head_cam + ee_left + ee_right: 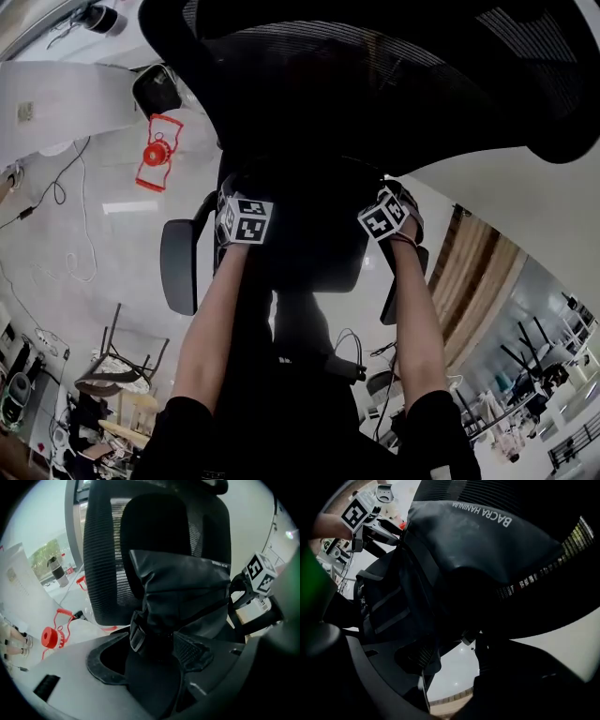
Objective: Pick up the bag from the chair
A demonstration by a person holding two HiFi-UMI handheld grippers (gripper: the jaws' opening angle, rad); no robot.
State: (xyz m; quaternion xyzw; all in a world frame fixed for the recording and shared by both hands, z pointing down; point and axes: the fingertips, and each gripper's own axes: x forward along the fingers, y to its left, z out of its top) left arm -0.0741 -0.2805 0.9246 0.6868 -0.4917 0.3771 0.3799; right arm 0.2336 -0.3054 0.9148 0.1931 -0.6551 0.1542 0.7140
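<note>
A black bag (183, 588) with grey lettering (464, 541) stands on the seat of a black mesh office chair (375, 75), leaning against its backrest (103, 550). My left gripper (150, 663) is shut on a wide black strap of the bag, just under a buckle (136, 634). On the bag's other side, my right gripper (459, 667) is open, with pale floor showing between its jaws and the bag's lower edge just above them. In the head view both marker cubes (246, 220) (384, 216) sit at the seat, and the jaws are hidden in the dark.
The chair's armrests (178, 267) (389, 300) flank my arms. A red object (157, 152) lies on the pale floor to the left. Cables (66, 187) trail nearby, beside a white desk (56, 103). A folded chair (117, 366) stands at lower left.
</note>
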